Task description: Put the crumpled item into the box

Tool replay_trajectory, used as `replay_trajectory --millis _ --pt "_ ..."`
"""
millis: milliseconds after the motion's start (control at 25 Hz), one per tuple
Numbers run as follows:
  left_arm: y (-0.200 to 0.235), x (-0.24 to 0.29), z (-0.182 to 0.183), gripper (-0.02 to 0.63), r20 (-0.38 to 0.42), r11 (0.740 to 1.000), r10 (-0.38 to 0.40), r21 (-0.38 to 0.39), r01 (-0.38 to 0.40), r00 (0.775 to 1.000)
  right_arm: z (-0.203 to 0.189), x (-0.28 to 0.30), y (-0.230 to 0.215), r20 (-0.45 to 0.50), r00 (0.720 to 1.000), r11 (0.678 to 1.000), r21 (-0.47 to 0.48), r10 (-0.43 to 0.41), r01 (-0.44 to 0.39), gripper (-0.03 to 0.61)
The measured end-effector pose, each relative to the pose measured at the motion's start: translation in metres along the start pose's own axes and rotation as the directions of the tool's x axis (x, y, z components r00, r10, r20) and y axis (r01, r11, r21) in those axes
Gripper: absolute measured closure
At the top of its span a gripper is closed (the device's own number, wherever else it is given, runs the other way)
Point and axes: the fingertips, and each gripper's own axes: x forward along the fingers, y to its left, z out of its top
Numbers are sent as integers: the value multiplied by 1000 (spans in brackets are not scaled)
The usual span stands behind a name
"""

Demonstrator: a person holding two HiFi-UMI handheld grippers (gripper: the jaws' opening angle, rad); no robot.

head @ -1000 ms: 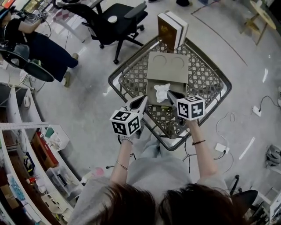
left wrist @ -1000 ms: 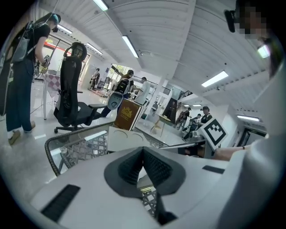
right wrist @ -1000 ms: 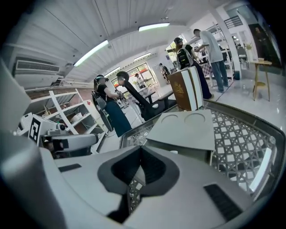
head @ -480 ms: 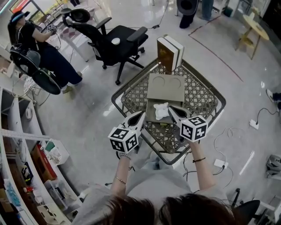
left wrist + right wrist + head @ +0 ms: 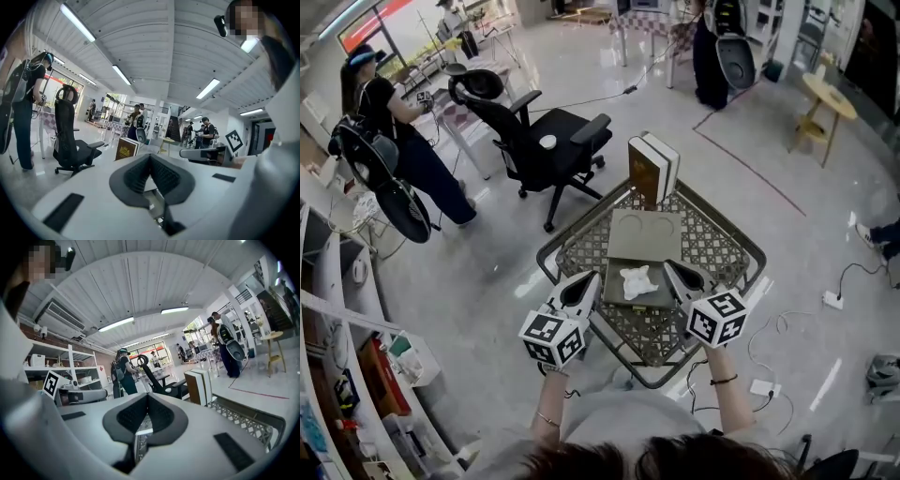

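The crumpled white item (image 5: 636, 278) lies on a dark flat box part (image 5: 623, 294) in front of a grey carton panel (image 5: 645, 234) with two round marks, on the metal mesh table (image 5: 724, 246). My left gripper (image 5: 589, 280) hangs just left of it, shut and empty. On the other side my right gripper (image 5: 671, 269) is also shut, holding nothing. Neither touches the item. In the left gripper view my left gripper (image 5: 150, 159) has its pads together. The right gripper view shows my right gripper (image 5: 147, 399) the same way. Both bodies hide the item there.
An upright brown-and-white box (image 5: 652, 169) stands at the table's far edge, seen too as the box (image 5: 124, 150) and the box (image 5: 199, 386). A black office chair (image 5: 539, 145) is beyond the table on the left. A person (image 5: 403, 141) stands at the far left. Shelves (image 5: 337, 356) line the left side.
Both grippers have drawn back toward me from the crumpled item, which the right one was beside a second ago. The head view has tilted up, showing more of the room.
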Motion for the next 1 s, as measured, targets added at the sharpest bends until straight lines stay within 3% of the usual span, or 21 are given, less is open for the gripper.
replay_trajectory --millis 560,1000 --pt "-24 -25 49 597 113 995 -4 98 -8 994 63 -55 0 166 985 995 -77 -48 62 557" --pt "-28 -44 78 597 183 986 10 160 -39 983 93 -87 -7 247 965 990 -82 -92 116 557"
